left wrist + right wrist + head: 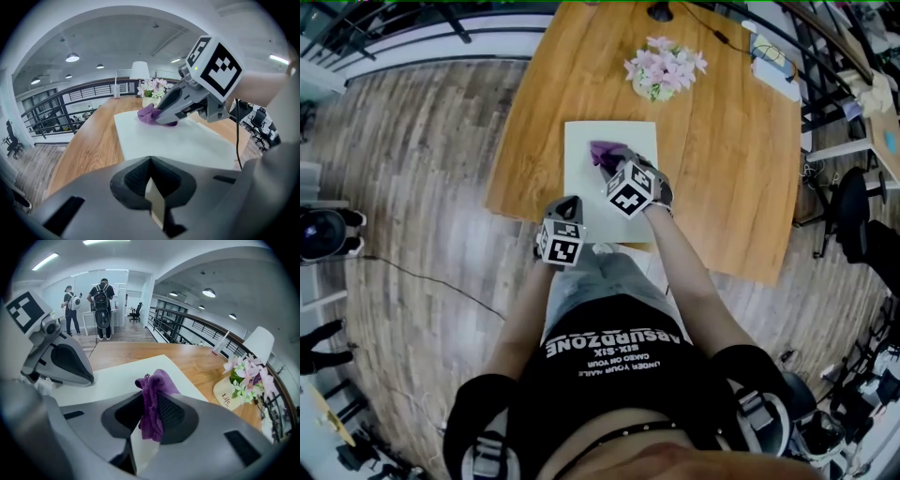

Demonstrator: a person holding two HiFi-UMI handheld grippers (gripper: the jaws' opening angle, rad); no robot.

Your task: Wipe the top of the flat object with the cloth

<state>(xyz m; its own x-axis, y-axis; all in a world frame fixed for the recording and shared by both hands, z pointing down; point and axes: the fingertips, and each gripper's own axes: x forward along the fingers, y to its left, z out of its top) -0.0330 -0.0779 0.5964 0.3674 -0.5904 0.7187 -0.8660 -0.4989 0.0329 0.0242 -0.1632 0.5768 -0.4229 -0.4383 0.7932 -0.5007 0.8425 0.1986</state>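
The right arm reaches forward over the near edge of the wooden table [722,169], forearm straight. It sets the right gripper [609,161] nose-down on the far middle of the white flat board [581,178]. The right gripper view shows its jaws closed on a folded purple cloth [152,399]: the fabric is pinched between the pads and bunches out past the tips onto the board [117,373].

The left arm is bent and held closer to the body. The left gripper [567,204] hangs over the board's near left corner, pointing along the board [183,140] toward the cloth [149,114]. Its jaws [151,180] are pressed together with nothing between them. No view shows whether its tip touches the board.

From the head camera, most of the cloth [602,150] is covered by the right gripper's marker cube. The board's near edge is hidden behind both grippers and the right forearm. Both hands are out of sight under the gripper bodies. A pot of pink flowers [661,67] stands beyond the board, well apart from it
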